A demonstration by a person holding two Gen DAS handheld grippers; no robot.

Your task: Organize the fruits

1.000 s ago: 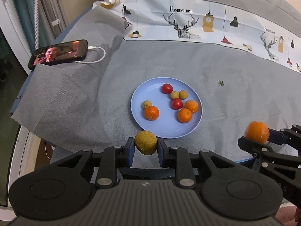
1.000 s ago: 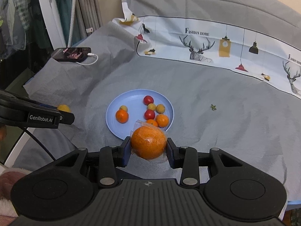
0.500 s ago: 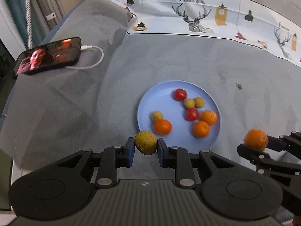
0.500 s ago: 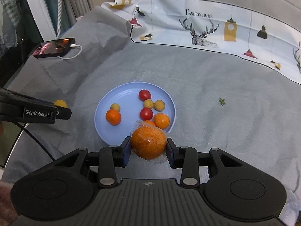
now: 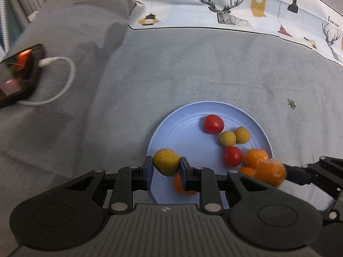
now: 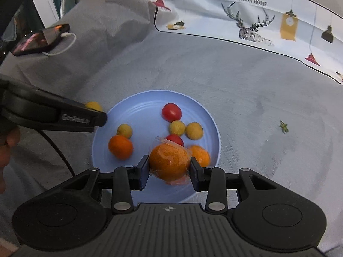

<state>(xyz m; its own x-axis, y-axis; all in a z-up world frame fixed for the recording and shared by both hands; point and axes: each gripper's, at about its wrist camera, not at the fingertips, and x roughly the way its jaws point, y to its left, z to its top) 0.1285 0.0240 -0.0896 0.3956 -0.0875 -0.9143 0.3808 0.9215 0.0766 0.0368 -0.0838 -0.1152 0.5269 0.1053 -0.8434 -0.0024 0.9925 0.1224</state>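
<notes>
A light blue plate [image 5: 182, 128] [image 6: 141, 105] lies on the grey cloth and holds several small fruits: red tomatoes, yellow-green balls and oranges. My left gripper [image 5: 166, 167] is shut on a yellow-green fruit [image 5: 166, 164] over the plate's near left rim; it also shows in the right wrist view [image 6: 94, 106]. My right gripper [image 6: 169, 168] is shut on a plastic-wrapped orange [image 6: 169, 163] above the plate's near right part; this orange shows in the left wrist view [image 5: 270, 172].
A phone [image 5: 17, 75] [image 6: 40, 39] with a white charging cable [image 5: 62, 79] lies at the far left. A patterned white cloth [image 5: 235, 4] covers the back. A small green stem [image 5: 291, 103] lies right of the plate.
Both grippers have moved forward and down toward the plate, each still holding its fruit. They now hang over the plate's near edge.
</notes>
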